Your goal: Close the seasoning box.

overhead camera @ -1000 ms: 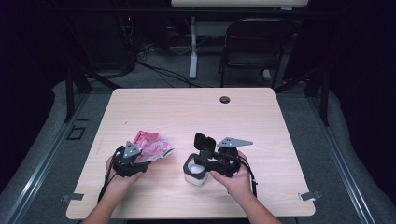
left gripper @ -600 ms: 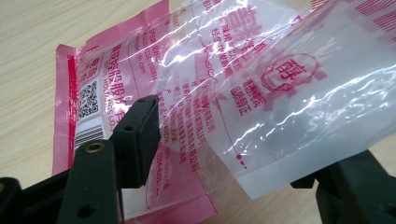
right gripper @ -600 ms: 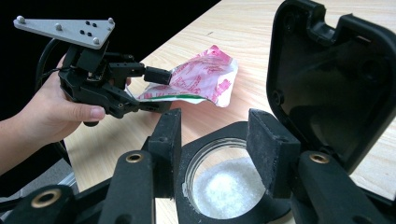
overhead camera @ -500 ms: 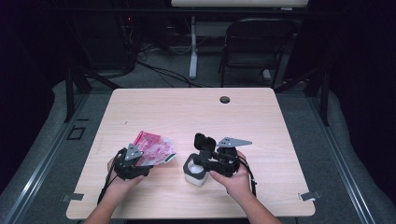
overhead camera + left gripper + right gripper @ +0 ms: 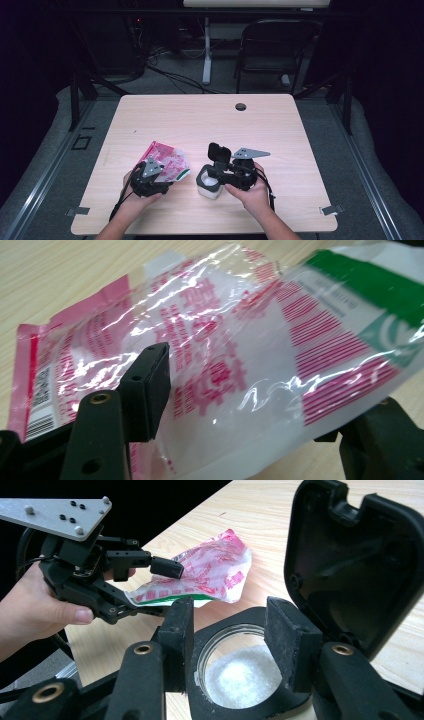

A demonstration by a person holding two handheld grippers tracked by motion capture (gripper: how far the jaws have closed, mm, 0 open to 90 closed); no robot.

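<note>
Beside the white jar (image 5: 208,183), on its left as the high view has it, the pink-and-white plastic pouch (image 5: 167,165) lies flat on the tabletop (image 5: 280,135), and that's where the action sits. The left tongs (image 5: 167,184) have just been opening: in the left gripper view the pouch's near end lies between the jaws, but the one visible pad (image 5: 150,385) stands clear of the film, so I'd call that a release, not a hold. The pouch's long axis runs away from those tongs, its green-printed corner (image 5: 395,295) pointing toward the jar.

Over at the jar, the right tongs (image 5: 230,645) are spread wide around the open mouth, pads against the rim on either side, steadying it; white granules (image 5: 242,675) show inside and the black flip lid (image 5: 355,565) stands up behind. The left hand (image 5: 135,192) is clearly nearer the pouch, so any regrasp looks like its job, while the right hand (image 5: 252,192) minds the jar.
</note>
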